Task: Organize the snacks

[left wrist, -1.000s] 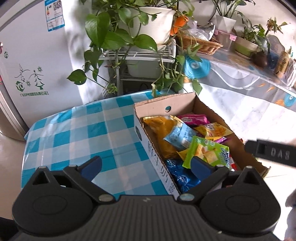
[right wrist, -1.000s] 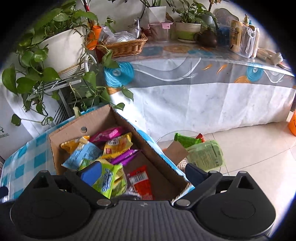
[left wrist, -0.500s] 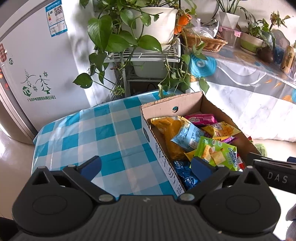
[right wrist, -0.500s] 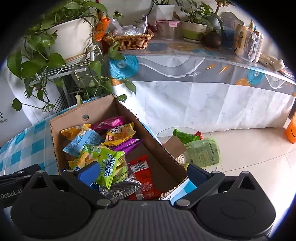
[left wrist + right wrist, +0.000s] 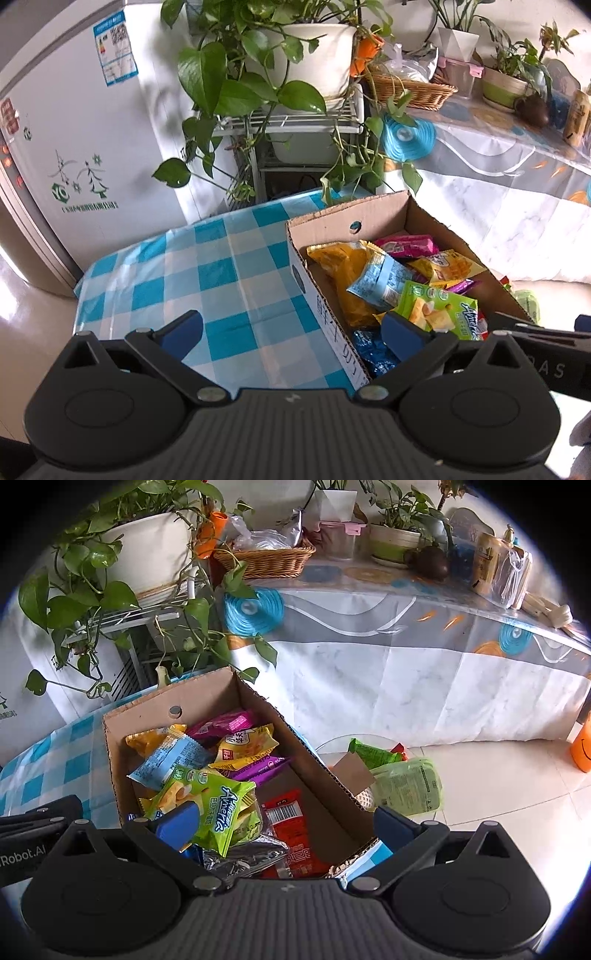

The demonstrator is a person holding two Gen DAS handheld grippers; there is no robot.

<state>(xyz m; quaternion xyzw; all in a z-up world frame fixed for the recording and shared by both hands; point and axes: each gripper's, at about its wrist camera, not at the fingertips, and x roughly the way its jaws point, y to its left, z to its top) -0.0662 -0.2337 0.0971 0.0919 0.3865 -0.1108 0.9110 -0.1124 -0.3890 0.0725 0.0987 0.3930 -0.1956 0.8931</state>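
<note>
A cardboard box full of snack packets sits on a blue checked tablecloth. On top lies a green packet; around it are yellow, light blue, pink, purple and red packets. My left gripper is open and empty, straddling the box's left wall. My right gripper is open and empty above the box's near end, its left finger over the green packet.
A glass side table to the right of the box holds green packets. Potted plants on a wire rack stand behind. A long covered table with a basket and pots is at the right. A fridge stands left.
Both grippers have drawn back and risen a little, so the box shows further away. The green packet now lies flat on the pile. Both jaws stayed open.
</note>
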